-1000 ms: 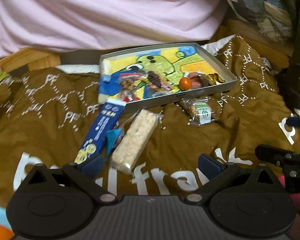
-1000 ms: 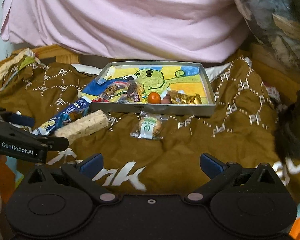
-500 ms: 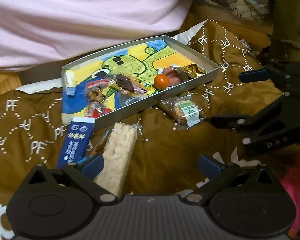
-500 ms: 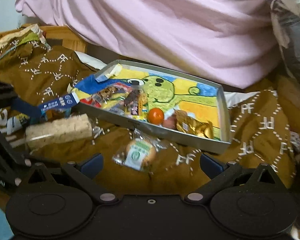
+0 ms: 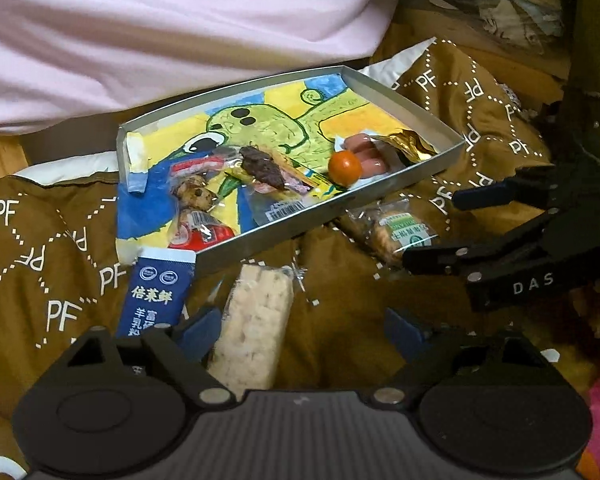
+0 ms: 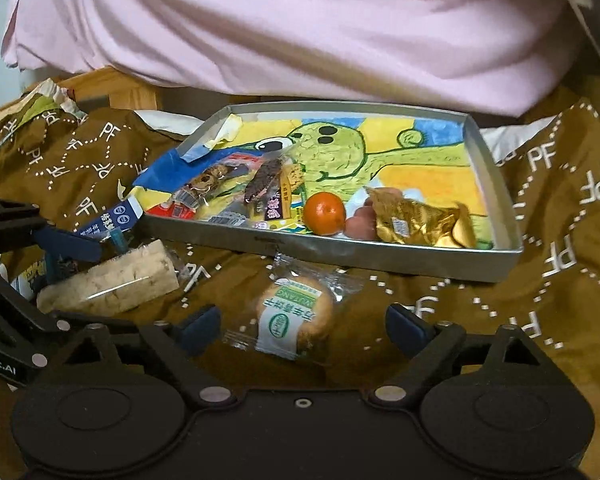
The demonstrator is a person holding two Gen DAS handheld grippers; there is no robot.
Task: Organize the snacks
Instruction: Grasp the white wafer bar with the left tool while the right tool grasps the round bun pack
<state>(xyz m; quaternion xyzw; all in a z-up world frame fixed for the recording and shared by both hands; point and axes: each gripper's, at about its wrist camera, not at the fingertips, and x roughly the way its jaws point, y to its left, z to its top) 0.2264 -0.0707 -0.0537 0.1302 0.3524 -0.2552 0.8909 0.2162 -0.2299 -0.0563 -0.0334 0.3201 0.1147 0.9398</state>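
Right now both sets of fingers are spread wide w/ nothing in them. The right gripper [image 6: 302,330] sits just short of the round cake in a clear wrapper w/ green-white label [image 6: 294,318], which lies on the brown printed blanket [image 6: 540,280], centred between the blue pads, just outside the near wall of the shallow grey metal tray [image 6: 380,256]. The left gripper [image 5: 304,330] is over the pale puffed-rice bar in clear wrap [image 5: 256,328]; its long axis runs along the reach direction, off toward the left pad. A dark blue milk-powder sachet [image 5: 156,292] lies beside it. The right looks nearer a clean grab
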